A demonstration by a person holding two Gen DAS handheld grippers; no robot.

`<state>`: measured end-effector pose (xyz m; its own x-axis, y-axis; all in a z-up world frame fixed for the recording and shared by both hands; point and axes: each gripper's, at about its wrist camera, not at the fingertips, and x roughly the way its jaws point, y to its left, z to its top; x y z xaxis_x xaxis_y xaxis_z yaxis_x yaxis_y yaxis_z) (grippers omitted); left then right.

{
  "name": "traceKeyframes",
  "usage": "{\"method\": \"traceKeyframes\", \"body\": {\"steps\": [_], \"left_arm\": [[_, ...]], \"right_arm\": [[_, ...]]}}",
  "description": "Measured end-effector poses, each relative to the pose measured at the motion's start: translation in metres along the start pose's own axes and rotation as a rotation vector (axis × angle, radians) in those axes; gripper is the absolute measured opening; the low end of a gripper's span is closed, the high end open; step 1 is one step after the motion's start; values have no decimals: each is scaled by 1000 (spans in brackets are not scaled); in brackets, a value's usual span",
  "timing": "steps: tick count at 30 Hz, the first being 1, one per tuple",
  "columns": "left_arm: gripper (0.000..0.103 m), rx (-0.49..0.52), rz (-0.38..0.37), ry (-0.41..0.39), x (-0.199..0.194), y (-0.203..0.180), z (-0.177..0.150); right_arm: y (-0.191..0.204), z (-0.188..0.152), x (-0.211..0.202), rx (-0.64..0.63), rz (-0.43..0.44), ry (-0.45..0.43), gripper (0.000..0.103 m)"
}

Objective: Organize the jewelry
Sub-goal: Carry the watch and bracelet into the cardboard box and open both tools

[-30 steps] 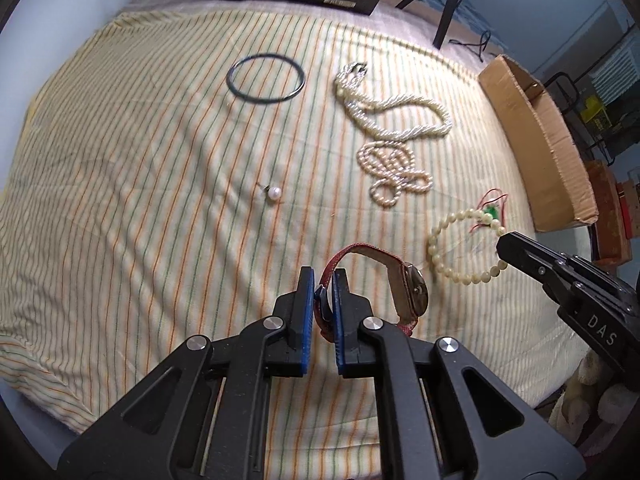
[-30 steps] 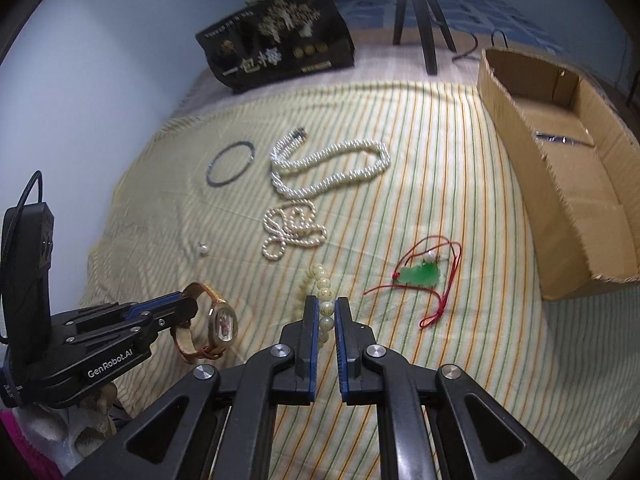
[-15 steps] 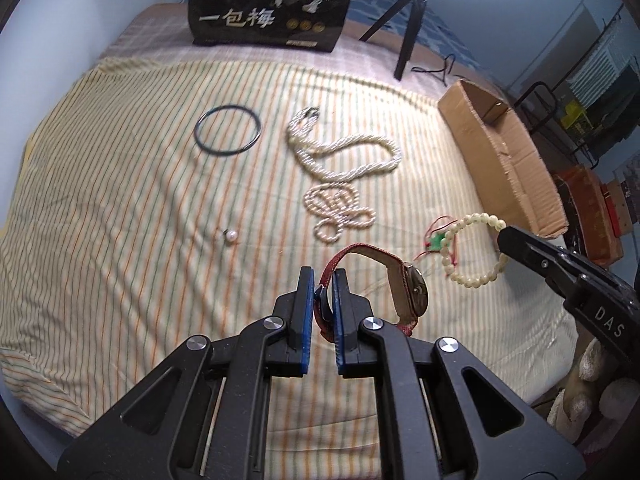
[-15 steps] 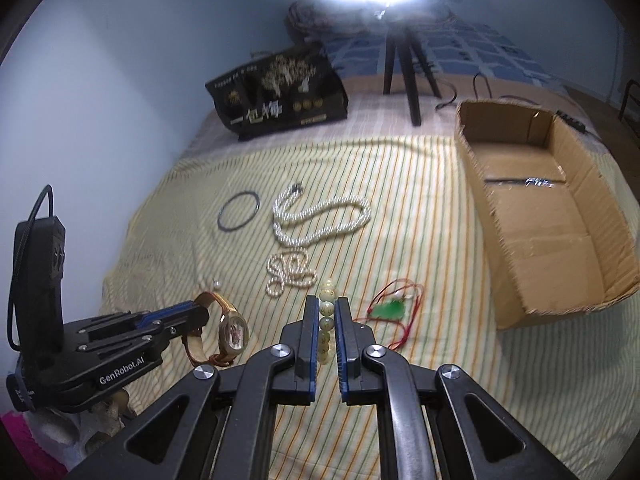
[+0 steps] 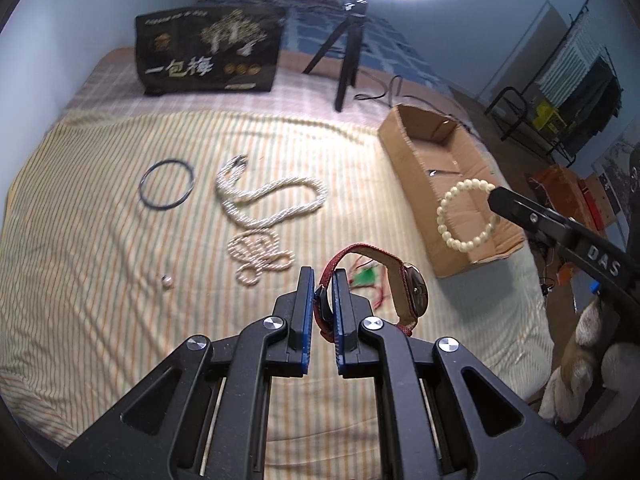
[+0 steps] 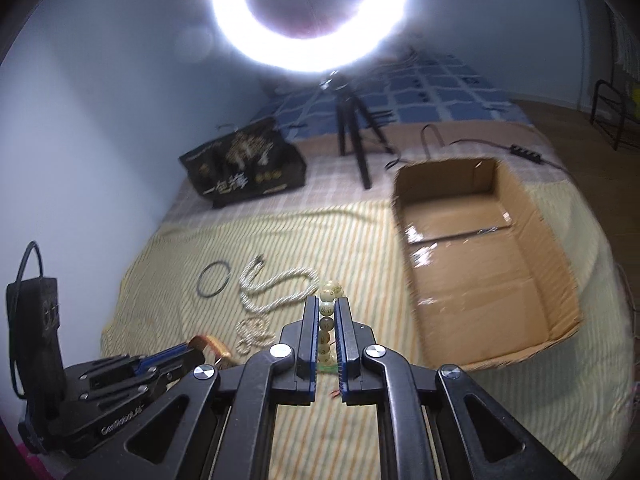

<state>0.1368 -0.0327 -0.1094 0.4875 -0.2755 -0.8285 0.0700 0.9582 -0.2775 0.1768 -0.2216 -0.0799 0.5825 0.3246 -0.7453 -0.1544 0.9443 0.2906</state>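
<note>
My left gripper is shut on the red strap of a wristwatch and holds it above the striped cloth. My right gripper is shut on a cream bead bracelet; in the left wrist view the bracelet hangs in the air in front of the open cardboard box. The box also shows in the right wrist view, to the right of the gripper. On the cloth lie a black ring, a twisted pearl necklace, a smaller pearl strand, a single pearl and a green pendant on red cord.
A black printed bag stands at the back of the bed. A ring light on a black tripod stands behind the cloth, with a cable beside it. Plush toys and shelves are off the bed's right edge.
Both grippers have risen well above the cloth with their loads. The bracelet has moved right and up, from beside the green pendant to in front of the cardboard box.
</note>
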Motion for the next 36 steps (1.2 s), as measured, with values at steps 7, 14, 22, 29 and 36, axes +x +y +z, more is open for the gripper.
{"method": "traceKeyframes", "body": {"steps": [7,14,22,29,36], "left_arm": [[7,26,-34,-12,10,-36,12],[7,53,-66,-7,28,-74,23],[7,82,-91,2,54,-110,32],[7,97,-100,-4,70,-129,40],[7,94,-114,13,87,-136,46]], "right_arm": [[-28,17,-5,10,-56,-40,5],[-55,36,-2,27,-95,-68,5],[-84,50,10,42,-140,-68,5],[-114,54,18,79,-171,-58,5],[-131,56,26,111,-188,-51,5]]}}
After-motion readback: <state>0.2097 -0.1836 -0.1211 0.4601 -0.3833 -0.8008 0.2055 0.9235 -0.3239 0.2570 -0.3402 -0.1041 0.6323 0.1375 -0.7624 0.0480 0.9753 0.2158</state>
